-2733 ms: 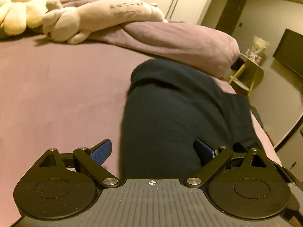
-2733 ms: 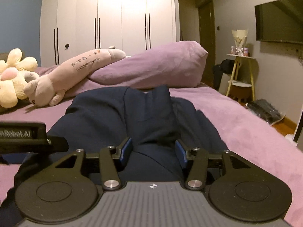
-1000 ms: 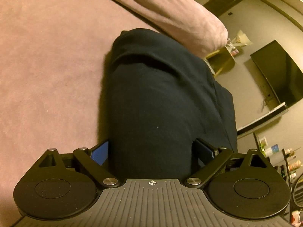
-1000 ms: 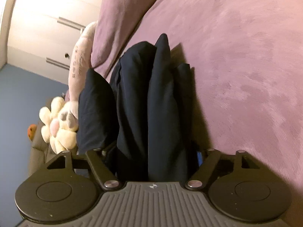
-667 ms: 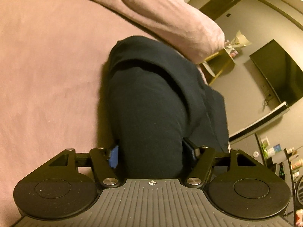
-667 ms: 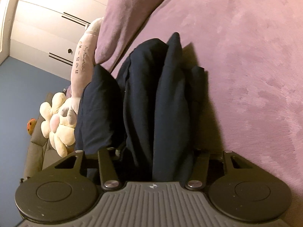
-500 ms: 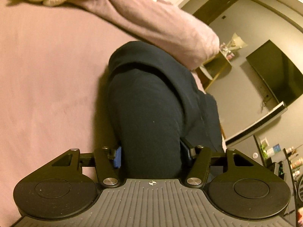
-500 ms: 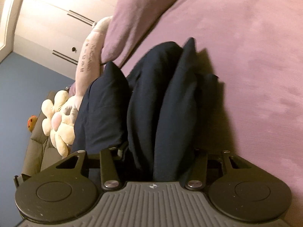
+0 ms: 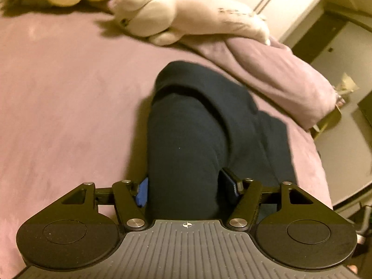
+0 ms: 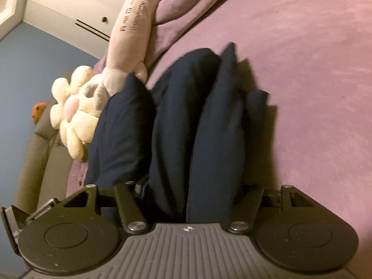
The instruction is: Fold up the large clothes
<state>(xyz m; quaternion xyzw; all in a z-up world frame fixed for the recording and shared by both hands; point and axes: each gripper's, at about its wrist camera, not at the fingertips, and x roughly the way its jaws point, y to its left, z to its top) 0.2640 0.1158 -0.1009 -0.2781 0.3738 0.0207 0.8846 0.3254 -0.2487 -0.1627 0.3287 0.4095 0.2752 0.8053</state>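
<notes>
One dark garment (image 9: 186,144) bunched lengthwise away from both cameras on bed (image 9: 69,97), left tongs (image 9: 186,186) and right tongs (image 10: 193,186) each gripping a fold, jaws easing apart.

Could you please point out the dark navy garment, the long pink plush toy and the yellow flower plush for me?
dark navy garment (image 9: 186,144): left wrist view, on its top folded layer.
long pink plush toy (image 10: 132,28): right wrist view, on its printed body.
yellow flower plush (image 10: 76,125): right wrist view, on a lower petal.
</notes>
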